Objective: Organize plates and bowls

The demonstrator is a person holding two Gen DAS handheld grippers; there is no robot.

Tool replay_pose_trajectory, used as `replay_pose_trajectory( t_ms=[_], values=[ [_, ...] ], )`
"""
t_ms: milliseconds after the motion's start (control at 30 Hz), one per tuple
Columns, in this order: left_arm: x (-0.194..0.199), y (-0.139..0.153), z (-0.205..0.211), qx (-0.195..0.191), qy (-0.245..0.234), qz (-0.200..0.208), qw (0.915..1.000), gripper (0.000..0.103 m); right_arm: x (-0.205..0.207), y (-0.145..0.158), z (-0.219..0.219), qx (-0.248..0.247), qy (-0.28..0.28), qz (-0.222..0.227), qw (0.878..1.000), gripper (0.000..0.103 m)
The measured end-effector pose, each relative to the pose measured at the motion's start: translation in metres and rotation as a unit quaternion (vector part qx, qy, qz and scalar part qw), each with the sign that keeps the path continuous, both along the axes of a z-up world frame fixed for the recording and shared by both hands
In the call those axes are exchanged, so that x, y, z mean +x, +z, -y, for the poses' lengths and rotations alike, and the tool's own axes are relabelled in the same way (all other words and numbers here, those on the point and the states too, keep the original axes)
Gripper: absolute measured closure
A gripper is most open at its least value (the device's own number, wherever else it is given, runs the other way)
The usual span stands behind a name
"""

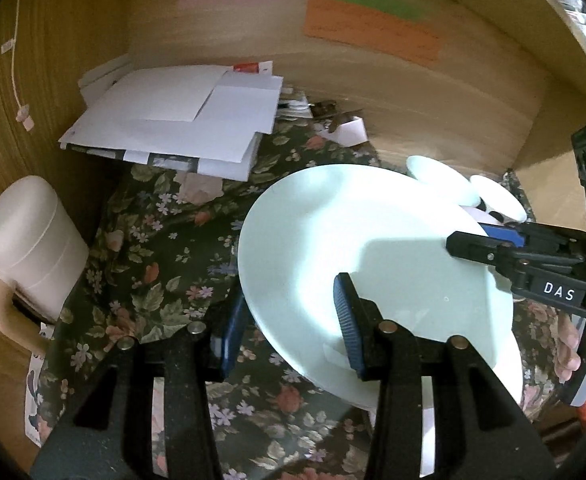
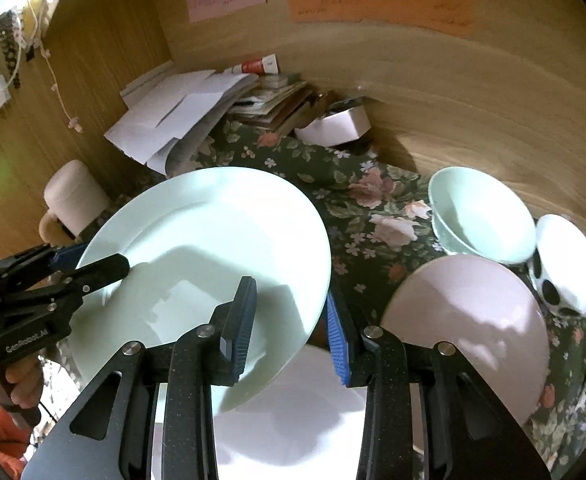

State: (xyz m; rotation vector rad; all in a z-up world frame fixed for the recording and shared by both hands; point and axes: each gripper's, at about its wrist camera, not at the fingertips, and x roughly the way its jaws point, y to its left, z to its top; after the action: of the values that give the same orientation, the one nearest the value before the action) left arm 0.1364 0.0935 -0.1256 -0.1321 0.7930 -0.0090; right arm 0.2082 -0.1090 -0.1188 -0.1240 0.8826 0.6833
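Both grippers, left gripper [image 1: 289, 324] and right gripper [image 2: 293, 324], are clamping the pale green plate [image 2: 213, 248], carrying it; next, stacking it squarely.

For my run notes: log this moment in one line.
held: pale green plate | left gripper: shut on rim | right gripper: shut on opposite rim | plate: clear of floral cloth

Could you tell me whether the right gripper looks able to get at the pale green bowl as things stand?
Probably not yet: the right gripper is shut on the large plate, shared with the left gripper. The pale green bowl sits uncovered.
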Motion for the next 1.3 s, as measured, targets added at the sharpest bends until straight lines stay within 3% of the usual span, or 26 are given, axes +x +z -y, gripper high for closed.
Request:
replay_pose_trajectory(
  t_ms=[700, 1300],
  values=[
    [-0.036, 0.010, 0.045, 0.001, -0.040, 0.020, 0.9990, 0.060, -0.046, 0.014, 0.052, 0.021, -0.034, 0.023, 0.999, 0.072],
    [-0.054, -0.004, 0.073, -0.006, -0.072, -0.003, 0.9974, 0.060, -0.071, -0.007, 0.090, 0.038, -0.069, -0.003, 0.997, 0.072]
  ],
)
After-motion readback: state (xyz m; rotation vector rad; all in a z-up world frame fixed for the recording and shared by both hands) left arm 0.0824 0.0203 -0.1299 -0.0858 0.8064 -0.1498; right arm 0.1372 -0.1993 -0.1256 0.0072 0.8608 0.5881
